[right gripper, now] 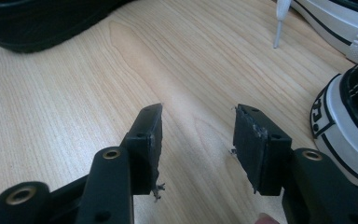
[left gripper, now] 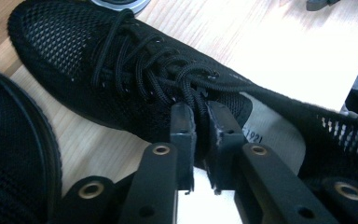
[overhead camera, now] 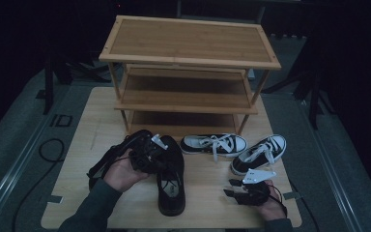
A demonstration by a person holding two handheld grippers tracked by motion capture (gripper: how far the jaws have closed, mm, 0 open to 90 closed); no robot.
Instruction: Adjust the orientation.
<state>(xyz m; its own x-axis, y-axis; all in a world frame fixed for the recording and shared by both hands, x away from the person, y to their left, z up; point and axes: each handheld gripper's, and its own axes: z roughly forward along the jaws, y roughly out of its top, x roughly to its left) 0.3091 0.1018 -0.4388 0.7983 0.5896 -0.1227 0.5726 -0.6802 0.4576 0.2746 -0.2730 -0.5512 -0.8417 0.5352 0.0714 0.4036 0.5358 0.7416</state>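
A black mesh lace-up shoe [overhead camera: 172, 186] [left gripper: 88, 65] lies on the wooden table, toe towards the rack. My left gripper [overhead camera: 157, 157] [left gripper: 200, 116] is shut on its tongue, just behind the knot of the laces, with the insole label showing beside the jaws. A second black shoe [overhead camera: 113, 159] [left gripper: 9, 154] lies to its left. My right gripper [overhead camera: 232, 187] [right gripper: 198, 123] rests open low over bare table at the front right, nothing between its jaws. Two black-and-white sneakers [overhead camera: 214, 144] [overhead camera: 260, 154] lie behind it; the nearer one's heel [right gripper: 349, 112] is just right of the jaws.
A three-tier bamboo shoe rack [overhead camera: 188, 67] stands at the back of the table [overhead camera: 212, 203], its shelves bare. A white lace tip [right gripper: 278, 25] hangs near the sneakers. Dark floor and cables surround the table.
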